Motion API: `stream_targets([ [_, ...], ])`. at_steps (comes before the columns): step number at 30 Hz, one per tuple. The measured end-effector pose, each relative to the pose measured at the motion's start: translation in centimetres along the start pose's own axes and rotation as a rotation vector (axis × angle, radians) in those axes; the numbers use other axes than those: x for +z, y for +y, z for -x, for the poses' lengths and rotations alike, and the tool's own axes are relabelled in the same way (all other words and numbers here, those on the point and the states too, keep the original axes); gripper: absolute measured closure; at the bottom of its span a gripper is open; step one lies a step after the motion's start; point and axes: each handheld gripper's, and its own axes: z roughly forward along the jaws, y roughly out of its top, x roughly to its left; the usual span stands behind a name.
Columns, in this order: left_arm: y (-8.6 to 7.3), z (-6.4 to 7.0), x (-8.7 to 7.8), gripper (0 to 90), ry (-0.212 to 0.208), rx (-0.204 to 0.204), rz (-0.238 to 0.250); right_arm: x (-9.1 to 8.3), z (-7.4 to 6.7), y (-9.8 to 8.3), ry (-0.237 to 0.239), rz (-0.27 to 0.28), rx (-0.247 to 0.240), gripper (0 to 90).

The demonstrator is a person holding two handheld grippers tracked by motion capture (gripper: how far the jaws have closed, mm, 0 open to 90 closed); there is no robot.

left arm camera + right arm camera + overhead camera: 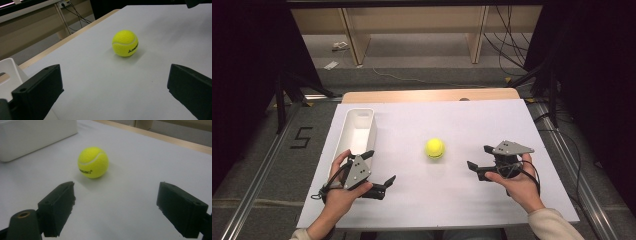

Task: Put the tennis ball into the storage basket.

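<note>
Near edge, high view: two hands come in from the bottom, each holding a gripper low over the white table sheet (437, 195). Left gripper (379, 167) sits bottom left, just beside the near end of the white bin (371, 131); jaws spread wide, nothing between them. Right gripper (480, 157) sits bottom right, jaws spread too, nothing held, pointing left toward the table's middle.

Yellow tennis ball (434, 148) rests on the sheet between the two grippers, a bit farther up the table than both, apart from each. Nearer the right gripper than the left one. Not touching the bin.

Left gripper view: left gripper (115, 82) jaws stand far apart at both lower corners, ball (125, 43) ahead and slightly right of centre, black lettering on its side, white seam visible. Bin corner (10, 68) at left edge.

Right gripper view: right gripper (116, 197) jaws wide apart, ball (93, 162) ahead, closer to the left jaw's line, resting on bare sheet. Bin wall (37, 135) behind it at upper left.

Farther off: long narrow bin runs away from the person along the sheet's left side, open top. Beyond the sheet a strip of wooden tabletop (432, 95), then grey floor (422, 60) with cables and wooden furniture legs (354, 42).
</note>
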Motion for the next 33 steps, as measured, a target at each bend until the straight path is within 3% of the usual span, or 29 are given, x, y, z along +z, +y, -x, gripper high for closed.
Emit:
stream_targets([
  [33,0.0,0.0,0.0,0.0,-0.001,0.003,0.0,4.5,-1.5,1.9,0.046,-0.016,-0.034,15.6],
])
